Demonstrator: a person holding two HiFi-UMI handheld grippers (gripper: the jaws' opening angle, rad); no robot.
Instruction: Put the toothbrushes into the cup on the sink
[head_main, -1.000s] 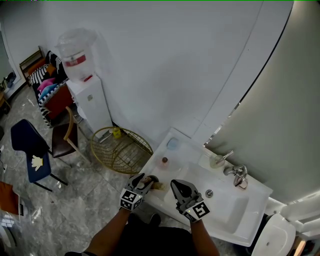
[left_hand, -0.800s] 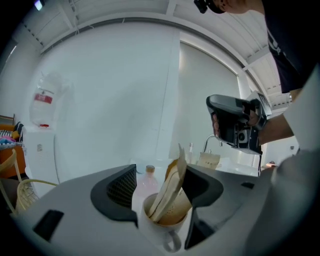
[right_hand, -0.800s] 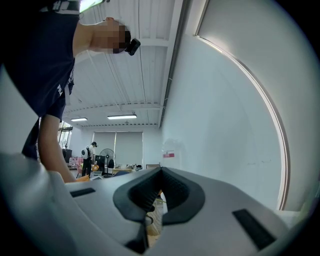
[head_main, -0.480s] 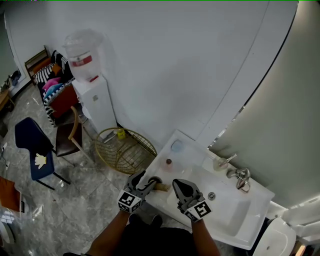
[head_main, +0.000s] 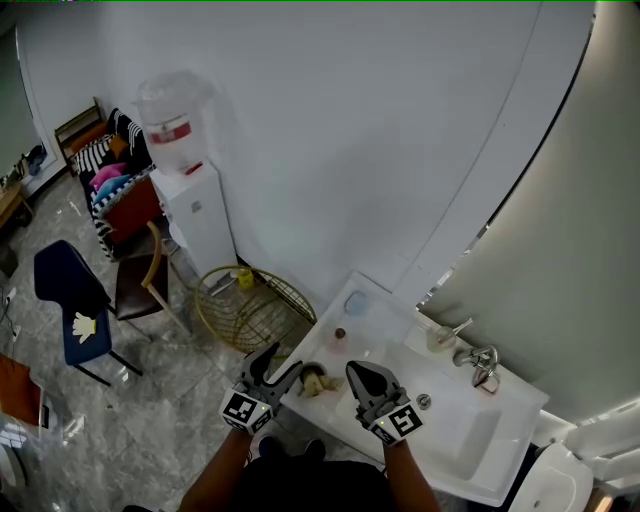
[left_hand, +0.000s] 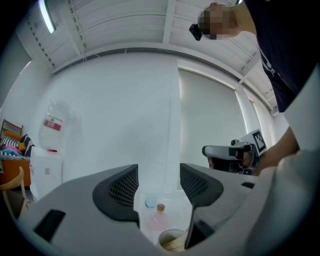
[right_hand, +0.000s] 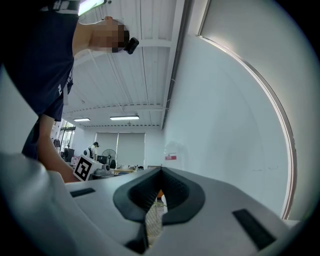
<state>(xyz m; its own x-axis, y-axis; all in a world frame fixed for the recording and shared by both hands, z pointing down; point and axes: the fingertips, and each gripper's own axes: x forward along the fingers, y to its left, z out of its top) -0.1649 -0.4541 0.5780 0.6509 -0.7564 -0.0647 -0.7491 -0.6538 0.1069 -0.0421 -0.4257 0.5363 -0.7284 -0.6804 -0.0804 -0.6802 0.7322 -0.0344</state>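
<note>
A small cup (head_main: 312, 376) stands on the near left corner of the white sink (head_main: 455, 445), with light wooden toothbrushes (head_main: 322, 385) in it. My left gripper (head_main: 278, 362) hovers just left of the cup and apart from it. Its jaws have just been opening and now stand open with nothing between them. In the left gripper view the cup (left_hand: 172, 241) lies low, under the open left gripper (left_hand: 159, 186). My right gripper (head_main: 356, 373) is shut and empty just right of the cup; the right gripper (right_hand: 157, 192) shows its jaws pressed together.
A pink bottle (head_main: 340, 336) and a blue object (head_main: 355, 300) sit further along the sink ledge. A soap dispenser (head_main: 441, 335) and a faucet (head_main: 481, 362) stand at the back. On the floor to the left are a gold wire basket (head_main: 250, 305), a water dispenser (head_main: 188, 190) and chairs (head_main: 70, 310).
My left gripper has opened and drawn back, up and left from the cup, leaving the wooden toothbrush in it. The right gripper has stayed put.
</note>
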